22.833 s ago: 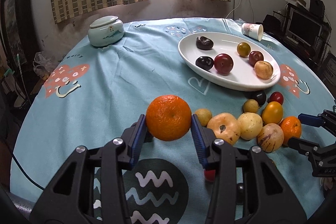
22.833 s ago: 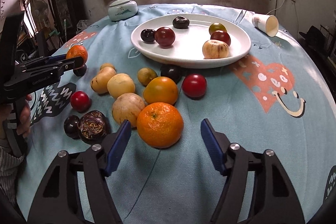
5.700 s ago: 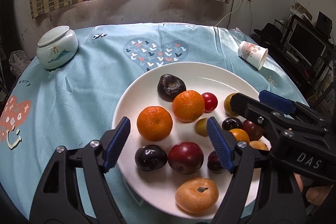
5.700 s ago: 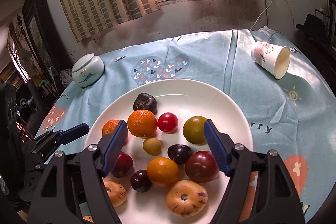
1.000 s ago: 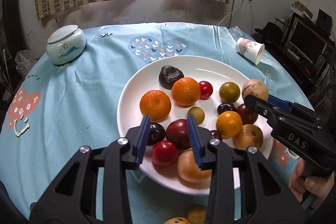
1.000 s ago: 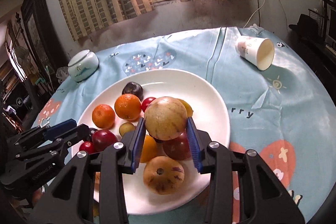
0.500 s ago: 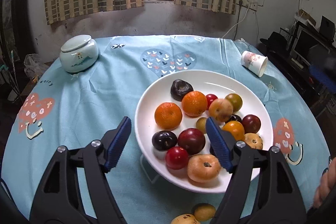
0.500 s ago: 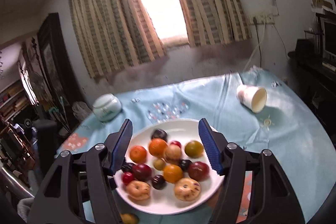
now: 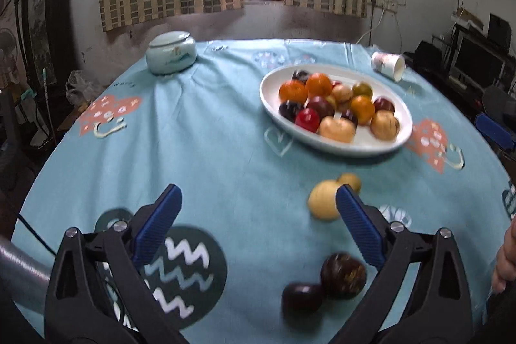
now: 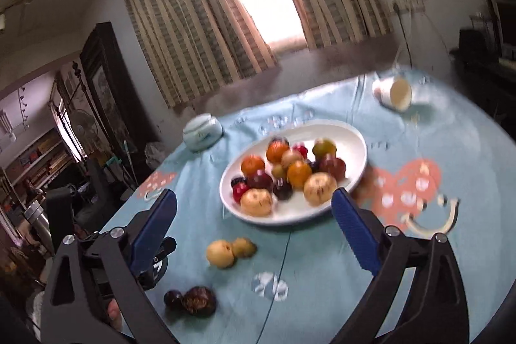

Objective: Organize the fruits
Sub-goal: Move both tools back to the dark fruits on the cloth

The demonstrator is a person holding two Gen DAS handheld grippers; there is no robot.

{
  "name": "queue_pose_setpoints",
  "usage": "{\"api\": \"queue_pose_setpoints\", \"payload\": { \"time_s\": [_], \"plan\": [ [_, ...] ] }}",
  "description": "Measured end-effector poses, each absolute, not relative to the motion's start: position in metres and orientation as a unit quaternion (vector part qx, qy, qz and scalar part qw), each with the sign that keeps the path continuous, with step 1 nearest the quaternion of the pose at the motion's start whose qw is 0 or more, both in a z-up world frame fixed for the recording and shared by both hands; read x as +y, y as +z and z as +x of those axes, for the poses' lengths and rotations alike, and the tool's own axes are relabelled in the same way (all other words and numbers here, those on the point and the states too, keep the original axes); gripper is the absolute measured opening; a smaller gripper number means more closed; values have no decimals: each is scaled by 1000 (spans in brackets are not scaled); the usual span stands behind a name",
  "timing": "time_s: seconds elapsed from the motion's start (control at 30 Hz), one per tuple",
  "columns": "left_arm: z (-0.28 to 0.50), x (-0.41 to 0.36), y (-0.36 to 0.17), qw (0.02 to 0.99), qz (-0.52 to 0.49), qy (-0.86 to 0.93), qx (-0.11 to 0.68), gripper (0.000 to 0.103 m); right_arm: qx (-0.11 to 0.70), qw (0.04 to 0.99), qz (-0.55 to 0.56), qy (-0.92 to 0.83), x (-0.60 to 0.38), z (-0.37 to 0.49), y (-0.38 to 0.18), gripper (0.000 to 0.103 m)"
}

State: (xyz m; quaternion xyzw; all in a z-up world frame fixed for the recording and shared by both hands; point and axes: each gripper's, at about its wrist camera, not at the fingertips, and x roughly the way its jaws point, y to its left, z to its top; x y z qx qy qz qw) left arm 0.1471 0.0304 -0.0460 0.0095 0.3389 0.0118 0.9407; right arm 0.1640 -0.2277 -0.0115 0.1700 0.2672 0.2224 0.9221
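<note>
A white oval plate (image 9: pixel 390 147) (image 10: pixel 354 137) holds several fruits: oranges, plums, red and tan ones. On the blue cloth lie two yellow fruits (image 9: pixel 324 203) (image 10: pixel 221 253) and two dark fruits (image 9: pixel 342 275) (image 10: pixel 196 301). My left gripper (image 9: pixel 258 223) is open and empty, low over the cloth, left of the yellow fruits. My right gripper (image 10: pixel 254 226) is open and empty, high above the near table; its blue tip (image 9: pixel 493 130) shows in the left wrist view.
A lidded ceramic jar (image 9: pixel 171 52) (image 10: pixel 202 130) stands at the far left. A paper cup (image 9: pixel 387 65) (image 10: pixel 395 93) lies on its side at the far right. Curtains and a window are behind the table.
Both grippers have pulled back from the plate toward the near table edge. The right gripper has let go of a tan fruit onto the plate and opened; the left opened too.
</note>
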Motion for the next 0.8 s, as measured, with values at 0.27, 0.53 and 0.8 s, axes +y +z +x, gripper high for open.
{"api": "queue_pose_setpoints", "payload": {
  "time_s": [0.27, 0.53, 0.8],
  "plan": [
    [118, 34, -64, 937, 32, 10, 347, 98, 280, 916, 190, 214, -234, 159, -22, 97],
    [117, 48, -70, 927, -1, 3, 376, 98, 295, 909, 196, 219, -235, 161, -27, 97],
    [124, 40, -80, 912, 16, -15, 409, 100, 309, 905, 186, 224, -228, 163, -29, 98]
  ]
}}
